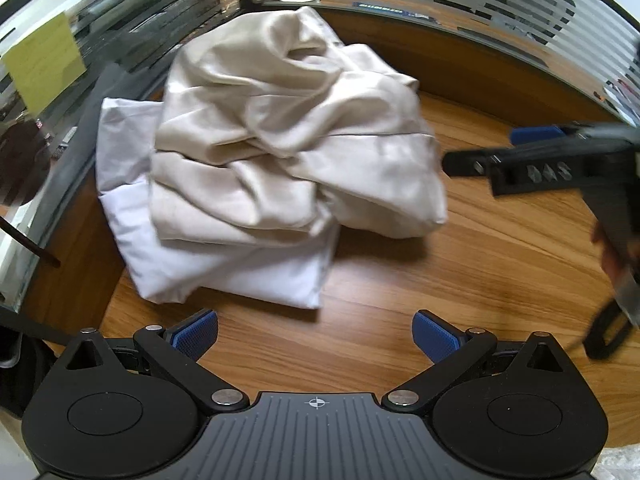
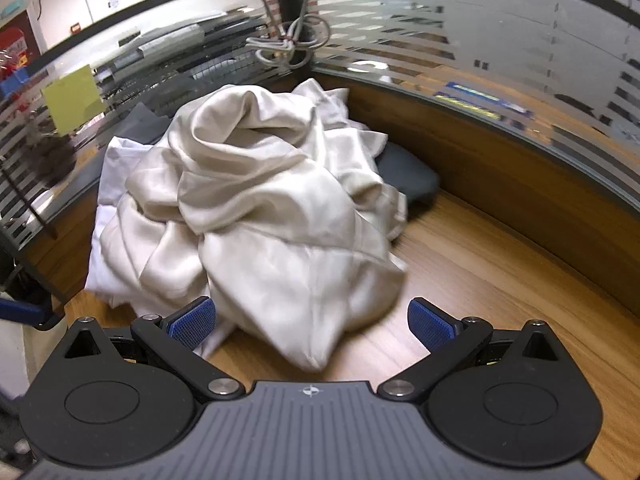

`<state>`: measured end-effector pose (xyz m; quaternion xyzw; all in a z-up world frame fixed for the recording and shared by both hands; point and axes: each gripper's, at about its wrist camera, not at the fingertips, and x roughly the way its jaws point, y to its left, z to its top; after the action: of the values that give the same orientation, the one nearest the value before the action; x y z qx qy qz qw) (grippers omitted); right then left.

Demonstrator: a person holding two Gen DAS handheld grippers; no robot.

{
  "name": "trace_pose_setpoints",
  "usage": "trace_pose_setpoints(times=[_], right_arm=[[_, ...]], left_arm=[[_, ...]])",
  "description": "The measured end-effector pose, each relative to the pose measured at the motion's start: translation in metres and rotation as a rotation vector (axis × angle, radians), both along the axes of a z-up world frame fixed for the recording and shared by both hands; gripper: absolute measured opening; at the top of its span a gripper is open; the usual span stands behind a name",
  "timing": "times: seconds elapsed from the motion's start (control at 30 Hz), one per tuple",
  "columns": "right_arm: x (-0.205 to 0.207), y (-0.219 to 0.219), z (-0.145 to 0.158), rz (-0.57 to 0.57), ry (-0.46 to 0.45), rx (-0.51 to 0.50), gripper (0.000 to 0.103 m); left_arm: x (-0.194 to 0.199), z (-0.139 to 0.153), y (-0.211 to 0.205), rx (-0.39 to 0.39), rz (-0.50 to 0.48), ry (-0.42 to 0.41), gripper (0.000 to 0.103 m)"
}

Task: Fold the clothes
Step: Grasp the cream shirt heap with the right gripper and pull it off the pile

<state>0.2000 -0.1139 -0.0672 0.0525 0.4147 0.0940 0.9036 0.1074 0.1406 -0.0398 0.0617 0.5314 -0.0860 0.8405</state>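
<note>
A wooden desk sits in a corner of frosted striped glass partitions, with a yellow note far left and cables hanging at the far corner.

**Heap in the far-left corner of the table**

Piled on the table, against the corner where two partitions meet: a crumpled garment on top of a flatter folded cloth, the latter sticking out to the left and near side. Behind and to the right of the heap, seen from the right wrist, a further bundle, partly covered. Above the corner, hung on the partition post, a knot of cables. Stuck on the left partition, a paper note. Left tool near the table's front edge, short of the heap, nothing between its parted fingers. Right tool at the heap's right, its fingers spread either side of the garment's near hanging edge.
</note>
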Motion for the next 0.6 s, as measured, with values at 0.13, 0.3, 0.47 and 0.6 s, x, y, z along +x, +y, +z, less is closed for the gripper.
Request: trace_pose_setpoints(times=[0.13, 0.3, 0.47, 0.6], right_arm=[[0.047, 0.023, -0.009, 0.028, -0.006, 0.002, 0.103], [0.096, 0.054, -0.009, 0.087, -0.030, 0.024, 0.103], [0.142, 0.093, -0.011, 0.187, -0.055, -0.013, 0.103], [0.165, 0.115, -0.014, 0.246, -0.052, -0.052, 0.093]], left_arm=[[0.011, -0.003, 0.027, -0.003, 0.010, 0.006, 0.103], [0.017, -0.007, 0.052, 0.014, 0.033, 0.009, 0.103], [0.018, -0.011, 0.069, 0.029, 0.059, 0.011, 0.103], [0.016, -0.012, 0.080, 0.018, 0.093, 0.017, 0.103]])
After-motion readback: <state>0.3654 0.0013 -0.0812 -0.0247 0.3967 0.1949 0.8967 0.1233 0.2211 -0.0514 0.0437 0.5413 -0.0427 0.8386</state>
